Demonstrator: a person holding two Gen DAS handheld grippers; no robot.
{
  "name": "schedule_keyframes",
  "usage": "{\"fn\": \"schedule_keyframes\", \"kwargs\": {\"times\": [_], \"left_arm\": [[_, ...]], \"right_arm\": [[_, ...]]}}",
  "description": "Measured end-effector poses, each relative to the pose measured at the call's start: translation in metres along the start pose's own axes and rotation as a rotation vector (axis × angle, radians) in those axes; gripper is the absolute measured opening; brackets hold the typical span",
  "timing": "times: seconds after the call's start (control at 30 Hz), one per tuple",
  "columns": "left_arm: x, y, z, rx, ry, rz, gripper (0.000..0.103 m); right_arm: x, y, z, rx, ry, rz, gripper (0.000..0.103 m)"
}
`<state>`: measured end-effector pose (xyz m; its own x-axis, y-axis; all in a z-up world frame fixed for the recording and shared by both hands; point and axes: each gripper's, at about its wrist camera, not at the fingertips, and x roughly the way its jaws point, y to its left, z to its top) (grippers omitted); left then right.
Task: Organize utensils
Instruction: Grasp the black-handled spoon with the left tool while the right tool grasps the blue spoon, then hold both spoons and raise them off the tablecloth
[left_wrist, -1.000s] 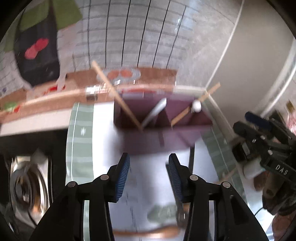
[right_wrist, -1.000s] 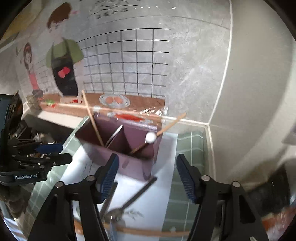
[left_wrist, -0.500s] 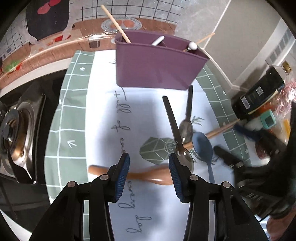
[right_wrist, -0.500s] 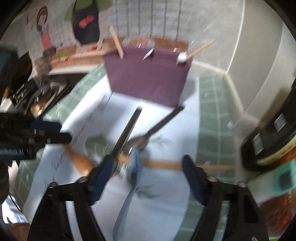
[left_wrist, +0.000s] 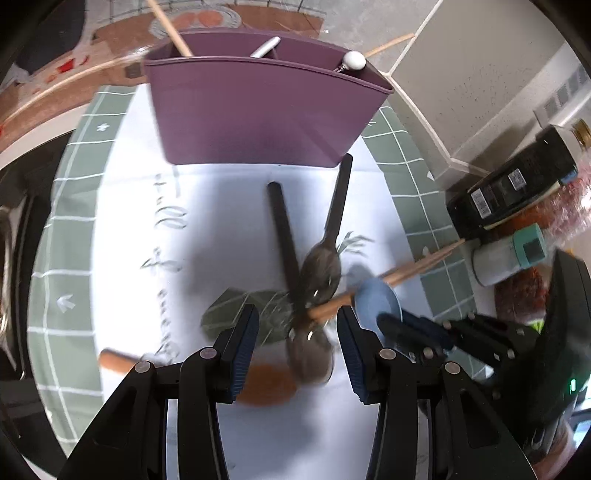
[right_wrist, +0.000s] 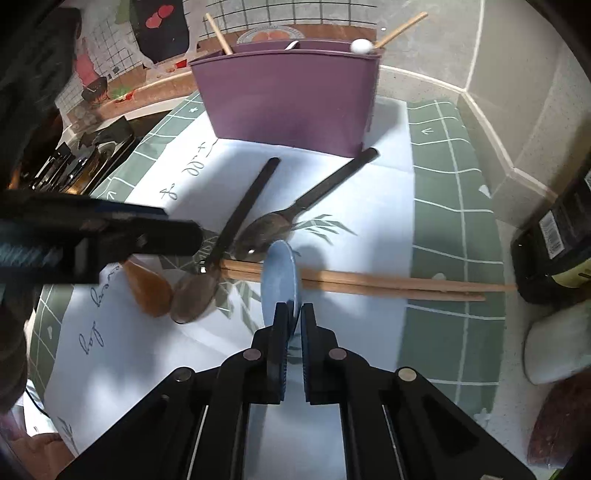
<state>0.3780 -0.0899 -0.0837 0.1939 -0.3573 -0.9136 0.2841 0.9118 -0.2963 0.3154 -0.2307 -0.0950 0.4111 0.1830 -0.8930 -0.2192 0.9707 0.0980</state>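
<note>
A purple utensil holder (left_wrist: 258, 114) (right_wrist: 291, 99) stands at the back of the mat with a few utensils sticking out of it. In front lie two black-handled metal spoons (left_wrist: 284, 236) (left_wrist: 338, 206), a pair of wooden chopsticks (left_wrist: 413, 266) (right_wrist: 369, 284), a wooden spoon (left_wrist: 266, 384) (right_wrist: 147, 284) and a blue spoon (right_wrist: 279, 277). My right gripper (right_wrist: 293, 314) is shut on the blue spoon's handle, its bowl lying over the chopsticks. My left gripper (left_wrist: 297, 325) hangs open just above the bowl of one metal spoon, pads apart from it.
The utensils lie on a white and green checked mat (left_wrist: 66, 258). A dark bottle (left_wrist: 517, 184) and a white jar with a teal lid (left_wrist: 513, 254) crowd the right edge. A stove (right_wrist: 85, 162) sits to the left, the tiled wall behind the holder.
Both grippers have dropped towards the mat and tilted down. The right gripper's jaws, wide before, have closed on the blue spoon's handle. The left jaws keep the same gap.
</note>
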Motion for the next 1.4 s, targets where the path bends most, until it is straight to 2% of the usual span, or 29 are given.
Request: {"fn": "schedule_keyframes", "kwargs": {"times": [0.2,0.27,0.33,0.47,0.6,0.63,0.67,0.73,0.8,0.83,0.93,1.07,1.2,1.4], "left_arm": [[0.024,0.005,0.041,-0.072,0.053,0.066,0.043],[0.033,0.005,0.05,-0.07,0.086,0.083,0.034],[0.044,0.003,0.058,-0.07,0.128,0.094,0.031],[0.059,0.001,0.068,-0.067,0.186,0.149,0.031],[0.065,-0.008,0.076,-0.04,0.192,0.178,0.031],[0.066,-0.012,0.078,-0.025,0.185,0.19,0.027],[0.067,-0.016,0.078,-0.004,0.172,0.204,0.014],[0.068,-0.022,0.076,0.029,0.145,0.211,0.013],[0.065,-0.025,0.068,0.061,0.111,0.209,0.013],[0.062,-0.023,0.063,0.066,0.096,0.206,0.013],[0.045,-0.011,0.044,0.038,0.047,0.172,0.013],[0.014,0.01,0.016,-0.013,-0.049,0.152,0.013],[-0.017,0.027,-0.014,-0.056,-0.16,0.162,0.013],[-0.055,0.033,-0.053,-0.075,-0.257,0.133,0.013]], "right_arm": [[-0.008,-0.019,0.002,0.032,-0.027,0.03,0.006],[-0.009,-0.022,0.003,0.039,-0.034,0.035,0.006],[-0.01,-0.026,0.004,0.048,-0.035,0.046,0.006],[-0.012,-0.032,0.005,0.053,-0.042,0.053,0.006],[-0.015,-0.037,0.003,0.06,-0.046,0.064,0.006],[-0.015,-0.038,0.003,0.062,-0.046,0.064,0.007],[-0.016,-0.04,0.003,0.062,-0.047,0.062,0.007],[-0.018,-0.041,0.003,0.059,-0.05,0.055,0.009],[-0.021,-0.041,0.002,0.058,-0.056,0.044,0.015],[-0.022,-0.04,0.001,0.057,-0.062,0.033,0.02],[-0.025,-0.035,0.0,0.055,-0.076,0.008,0.026],[-0.026,-0.022,0.0,0.083,-0.104,-0.04,0.051],[-0.017,-0.003,0.006,0.107,-0.097,-0.085,0.051],[0.007,0.008,0.015,0.157,-0.018,-0.144,0.051]]}}
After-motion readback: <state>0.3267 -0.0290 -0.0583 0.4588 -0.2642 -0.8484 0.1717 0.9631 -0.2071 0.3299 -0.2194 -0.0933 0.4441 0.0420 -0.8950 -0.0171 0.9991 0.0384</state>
